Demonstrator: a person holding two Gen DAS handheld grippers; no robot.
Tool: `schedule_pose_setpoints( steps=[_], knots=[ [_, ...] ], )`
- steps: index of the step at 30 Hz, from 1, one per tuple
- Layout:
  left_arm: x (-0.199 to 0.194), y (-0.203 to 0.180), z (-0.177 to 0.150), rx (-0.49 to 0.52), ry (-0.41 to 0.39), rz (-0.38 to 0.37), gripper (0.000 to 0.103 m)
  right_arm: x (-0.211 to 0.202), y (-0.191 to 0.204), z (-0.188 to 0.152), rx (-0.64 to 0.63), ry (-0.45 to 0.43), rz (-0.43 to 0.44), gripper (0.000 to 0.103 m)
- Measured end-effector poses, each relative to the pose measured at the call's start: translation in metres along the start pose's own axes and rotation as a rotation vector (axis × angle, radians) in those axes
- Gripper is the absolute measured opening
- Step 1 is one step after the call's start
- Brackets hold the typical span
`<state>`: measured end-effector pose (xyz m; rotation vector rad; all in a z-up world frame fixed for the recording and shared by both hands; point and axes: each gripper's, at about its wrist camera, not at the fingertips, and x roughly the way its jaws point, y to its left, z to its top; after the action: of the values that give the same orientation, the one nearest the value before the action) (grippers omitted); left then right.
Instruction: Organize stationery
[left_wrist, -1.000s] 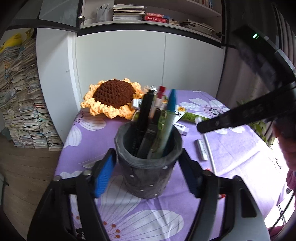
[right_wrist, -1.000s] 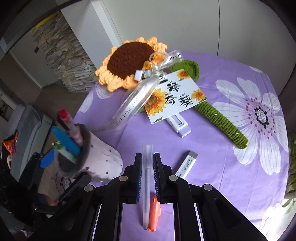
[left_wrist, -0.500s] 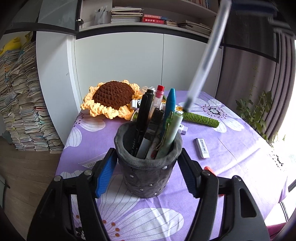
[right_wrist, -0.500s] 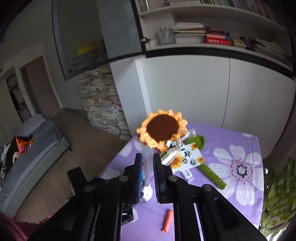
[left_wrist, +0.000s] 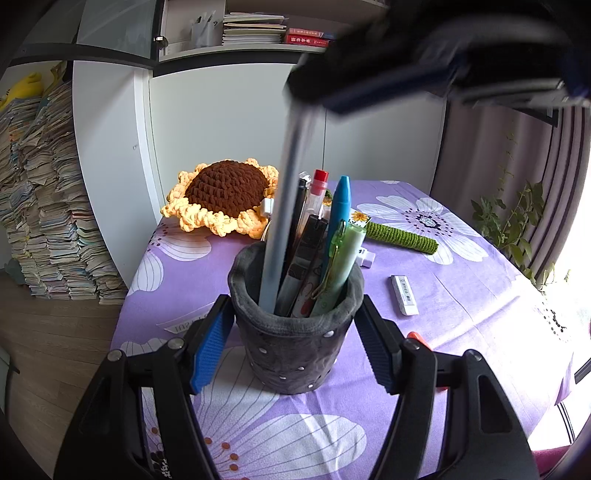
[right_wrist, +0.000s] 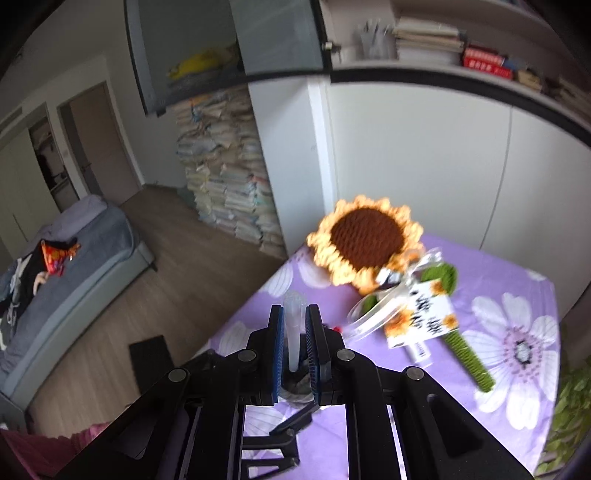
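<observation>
Since a second ago the right gripper (right_wrist: 294, 343) has lifted the clear pen (left_wrist: 286, 206) off the surface and swung it upright over the pen holder (left_wrist: 295, 332); its lower end now sits inside the rim on the left side, while the left gripper (left_wrist: 295, 339) has not shifted. Left fingers (left_wrist: 210, 347) sit narrow against both sides of the dark grey holder, bracing it on the purple floral tablecloth (left_wrist: 461, 332). Right fingers (right_wrist: 277, 350) are clamped on the clear pen's upper part, the barrel standing between the blue pads. To do this step well: keep the holder braced, lower the pen straight down along the free left gap, don't let go until the tip looks near the bottom, and avoid knocking the pens already packed in, since the pocket looks tight. Holder contents: a black pen, a red-capped pen (left_wrist: 318, 192), a blue pen (left_wrist: 341, 206), a pale green clip pen (left_wrist: 341, 266) and a dark marker, all leaning right. Just behind the right finger an orange item (left_wrist: 415, 336) pokes out, too hidden to name. Further out a white eraser (left_wrist: 404, 295) lies loose on the cloth, a second white one (left_wrist: 365, 256) beyond it, both probably still to be sorted. At the far edge lies the crochet sunflower (left_wrist: 225, 195) with its green stem (left_wrist: 402, 236) and a printed tag (right_wrist: 424, 314).
</observation>
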<state>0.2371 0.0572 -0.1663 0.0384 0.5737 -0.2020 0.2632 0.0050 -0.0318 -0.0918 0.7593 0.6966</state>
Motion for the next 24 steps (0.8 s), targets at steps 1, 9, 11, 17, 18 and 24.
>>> schedule_pose_setpoints(
  steps=[1,9,11,17,18,24],
  knots=[
    [0.0,0.0,0.0,0.0,0.0,-0.001,0.066,0.009,-0.001,-0.002,0.002,0.018,0.005,0.013],
    [0.0,0.0,0.0,0.0,0.0,-0.004,0.066,0.047,-0.019,-0.014,0.05,0.09,0.025,0.013],
    [0.001,0.0,0.0,-0.003,-0.001,-0.005,0.066,0.045,-0.024,-0.013,0.082,0.104,0.056,0.013],
    [0.0,0.0,0.0,-0.004,0.001,-0.005,0.066,0.007,-0.054,-0.017,0.168,0.047,0.042,0.021],
    [0.0,0.0,0.0,-0.004,0.001,-0.004,0.066,0.001,-0.064,-0.02,0.182,0.047,-0.004,0.026],
    [0.0,0.0,0.0,-0.009,0.001,-0.001,0.066,0.013,-0.115,-0.064,0.301,0.221,-0.169,0.039]
  ],
)
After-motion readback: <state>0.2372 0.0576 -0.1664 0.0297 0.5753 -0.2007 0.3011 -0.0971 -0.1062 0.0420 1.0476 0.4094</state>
